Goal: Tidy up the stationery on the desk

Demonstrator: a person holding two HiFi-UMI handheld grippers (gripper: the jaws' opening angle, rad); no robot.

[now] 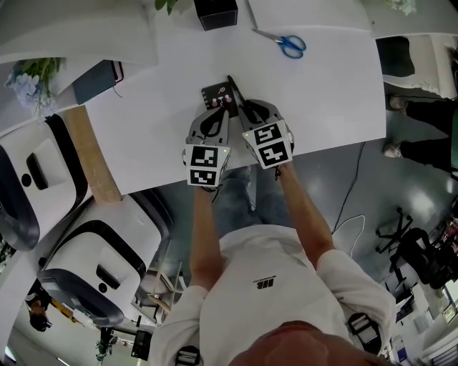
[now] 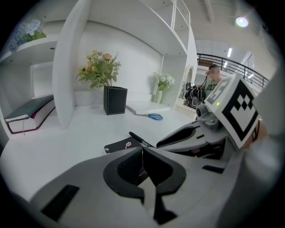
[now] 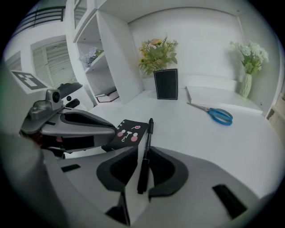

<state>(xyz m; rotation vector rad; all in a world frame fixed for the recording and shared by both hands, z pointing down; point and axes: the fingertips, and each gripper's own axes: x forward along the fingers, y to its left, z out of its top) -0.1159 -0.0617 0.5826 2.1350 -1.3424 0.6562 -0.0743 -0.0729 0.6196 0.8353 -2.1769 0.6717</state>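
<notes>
Scissors (image 1: 290,44) behind; pen (image 1: 235,91) right of notebook (image 1: 216,95)

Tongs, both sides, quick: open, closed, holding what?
Left tongs: closed at the black notepad's edge; a grip on it cannot be told.
Right tongs: closed on the black pen.

On the white desk (image 1: 143,136) I see my left gripper (image 1: 222,109) and right gripper (image 1: 240,107) side by side, their tips at a black notepad (image 1: 215,95) and a black pen (image 1: 234,87). From them, blue-handled scissors (image 1: 290,44) lie at one o'clock and a black box (image 1: 215,12) at twelve.
</notes>
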